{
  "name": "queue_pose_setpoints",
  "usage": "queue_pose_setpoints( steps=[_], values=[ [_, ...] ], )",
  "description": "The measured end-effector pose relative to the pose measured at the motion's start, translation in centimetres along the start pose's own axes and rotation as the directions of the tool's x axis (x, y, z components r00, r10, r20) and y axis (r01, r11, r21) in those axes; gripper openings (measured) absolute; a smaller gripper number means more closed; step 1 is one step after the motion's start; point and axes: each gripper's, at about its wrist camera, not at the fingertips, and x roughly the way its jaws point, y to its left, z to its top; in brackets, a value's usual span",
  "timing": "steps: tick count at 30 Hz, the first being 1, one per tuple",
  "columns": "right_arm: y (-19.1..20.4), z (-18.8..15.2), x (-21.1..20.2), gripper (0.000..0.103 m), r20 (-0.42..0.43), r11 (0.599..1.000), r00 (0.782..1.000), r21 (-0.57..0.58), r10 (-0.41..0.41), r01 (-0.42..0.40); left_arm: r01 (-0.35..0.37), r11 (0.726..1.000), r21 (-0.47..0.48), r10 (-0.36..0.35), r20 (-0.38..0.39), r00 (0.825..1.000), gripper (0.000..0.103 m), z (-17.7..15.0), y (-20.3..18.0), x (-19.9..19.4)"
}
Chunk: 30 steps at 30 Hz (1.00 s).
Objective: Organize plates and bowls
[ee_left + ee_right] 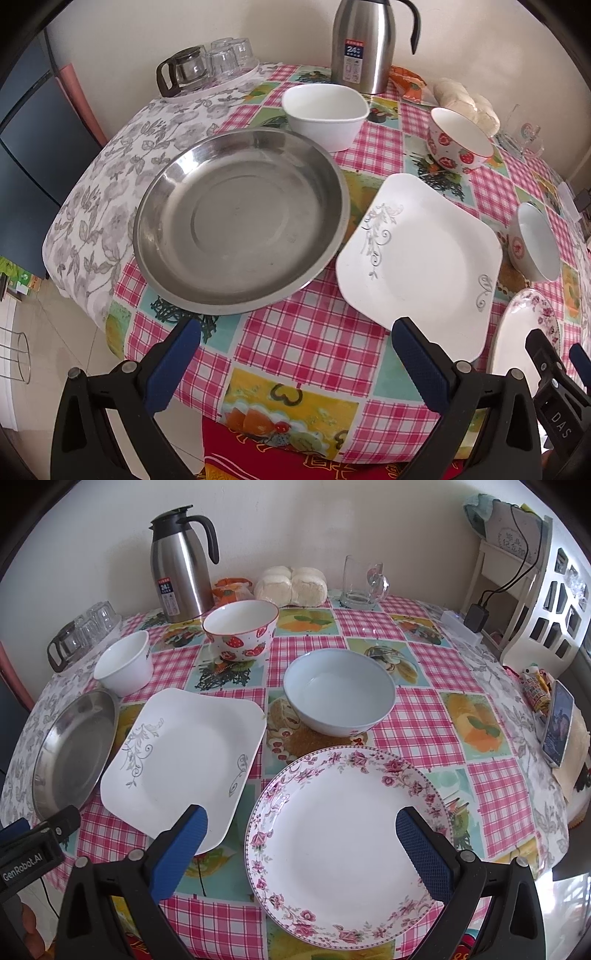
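both claws spread wide, nothing gripped: left gripper point(295, 339) hanging over the near table edge between round stainless steel plate point(240, 221) and square white plate with grey scrollwork point(421, 258), right gripper point(301, 830) above round pink-floral-rimmed plate point(347, 845). pale blue bowl point(340, 694), strawberry-print bowl point(240, 635), small white squarish bowl point(123, 666) further back on pink checked tablecloth point(406, 709).

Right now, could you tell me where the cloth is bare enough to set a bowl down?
Bare cloth lies right of the pale blue bowl, between it and the phone, and in front of the glass mug. The left side is crowded: steel plate, square plate and floral plate nearly touch.
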Motion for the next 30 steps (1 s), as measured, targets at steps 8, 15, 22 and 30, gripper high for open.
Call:
queue_pose_setpoints(
  steps=[8,15,22,30],
  values=[
    [1.7,0.4,1.0,0.103,0.003,0.998,0.998,-0.009,0.064,-0.064,0.014,0.989,-0.146,-0.011,0.02,1.0,0.103,1.3,3.7,1.4],
    [5.8,0.9,1.4,0.103,0.04,0.978,0.98,-0.083,0.196,-0.192,0.085,0.945,-0.315,-0.053,0.109,0.993,0.103,2.0,8.6,1.8],
    [9.9,1.5,1.3,0.103,0.116,0.926,0.929,-0.183,0.353,-0.329,0.195,0.887,-0.418,-0.088,0.26,0.962,0.103,2.2,12.7,1.8],
    [14.0,1.7,3.1,0.103,0.012,0.873,0.907,-0.278,0.42,-0.4,0.234,0.834,-0.499,-0.098,0.283,0.954,0.103,2.5,15.9,3.1]
  ],
)
